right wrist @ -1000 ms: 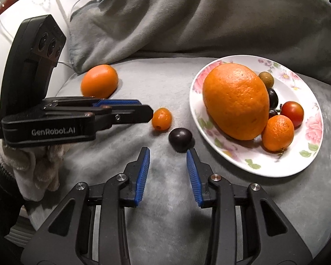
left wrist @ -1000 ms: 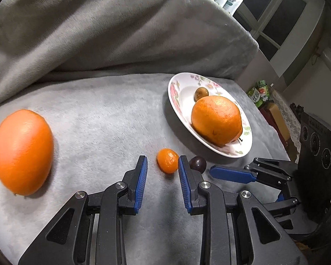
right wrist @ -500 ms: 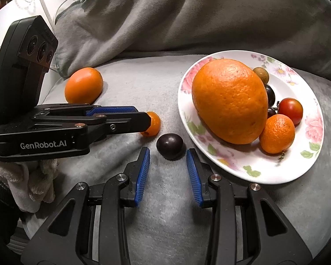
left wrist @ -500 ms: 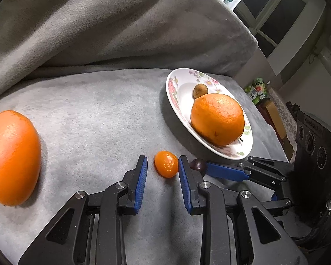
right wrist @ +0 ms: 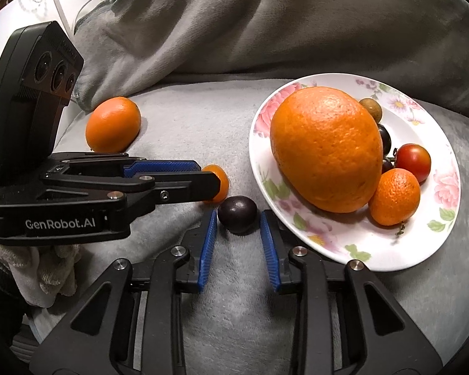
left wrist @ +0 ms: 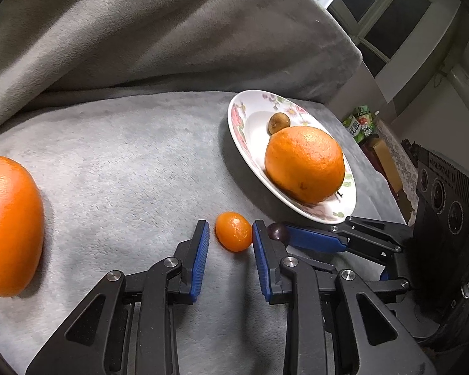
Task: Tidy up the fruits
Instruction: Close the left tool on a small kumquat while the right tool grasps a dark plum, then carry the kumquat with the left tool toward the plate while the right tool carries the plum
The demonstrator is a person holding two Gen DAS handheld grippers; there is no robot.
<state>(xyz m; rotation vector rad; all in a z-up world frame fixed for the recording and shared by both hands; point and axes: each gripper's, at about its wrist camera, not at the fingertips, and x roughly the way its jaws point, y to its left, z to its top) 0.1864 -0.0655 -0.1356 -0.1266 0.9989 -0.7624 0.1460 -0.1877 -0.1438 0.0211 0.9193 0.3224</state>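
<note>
On the grey blanket (left wrist: 115,162), at about seven o'clock from the plate (right wrist: 337,243), two small fruits are lying side by side: a kumquat (left wrist: 233,231) and a dark grape (right wrist: 237,214).

The left gripper (left wrist: 229,239) is reaching around the kumquat. Its jaws are standing slightly spread — the right pad is touching the fruit or nearly so, while a clear gap is showing on the left, so nothing is being pinched.

The right gripper (right wrist: 238,222) is straddling the grape with its tips. Its jaws have just been closing, with the grape between them, yet a sliver of blanket is showing on each side and the pads are not pressing on it. Seen from the right wrist, the left gripper is coming in from nine o'clock, its finger covering part of the kumquat.

On the plate a big orange (right wrist: 326,150) is sitting, with a mandarin (right wrist: 394,197), a red tomato (right wrist: 412,162), dark grapes (right wrist: 384,139) and a brownish fruit (right wrist: 371,108) crowding it from one to four o'clock.

A loose orange (right wrist: 113,124) is lying well apart — at ten o'clock from the kumquat in the right wrist view.
</note>
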